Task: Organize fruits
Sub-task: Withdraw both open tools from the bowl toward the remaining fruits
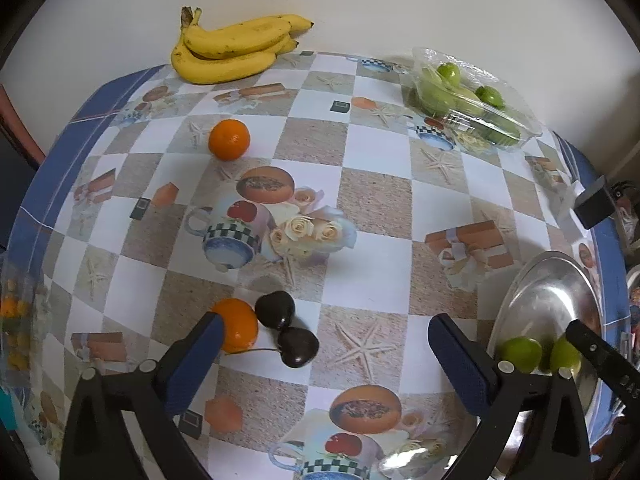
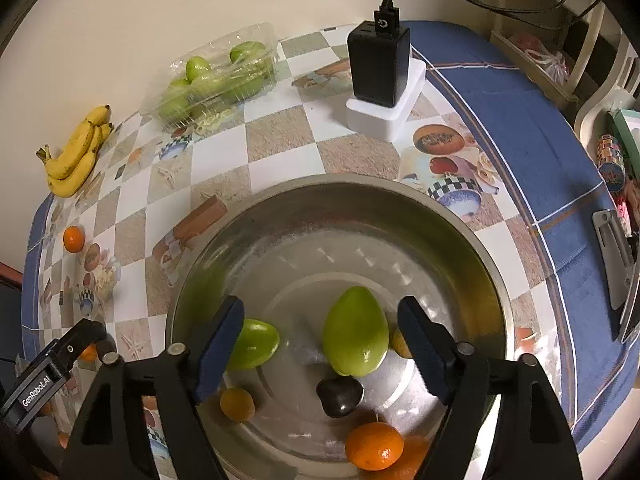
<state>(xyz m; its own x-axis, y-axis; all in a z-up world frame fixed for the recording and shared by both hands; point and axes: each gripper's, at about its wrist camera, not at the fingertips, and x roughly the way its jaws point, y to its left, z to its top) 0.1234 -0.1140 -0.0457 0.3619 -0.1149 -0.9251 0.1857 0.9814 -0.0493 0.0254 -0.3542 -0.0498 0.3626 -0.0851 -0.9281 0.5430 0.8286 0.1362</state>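
My left gripper is open and empty above the table. Two dark cherries and an orange lie by its left finger. A second orange lies farther back. My right gripper is open and empty over a steel bowl. The bowl holds two green fruits, a dark cherry, an orange and small orange fruits. The bowl also shows at the right of the left wrist view.
A banana bunch lies at the back by the wall. A clear plastic tray of green fruits sits at the back right. A black charger on a white box stands behind the bowl. The table edge is close on the right.
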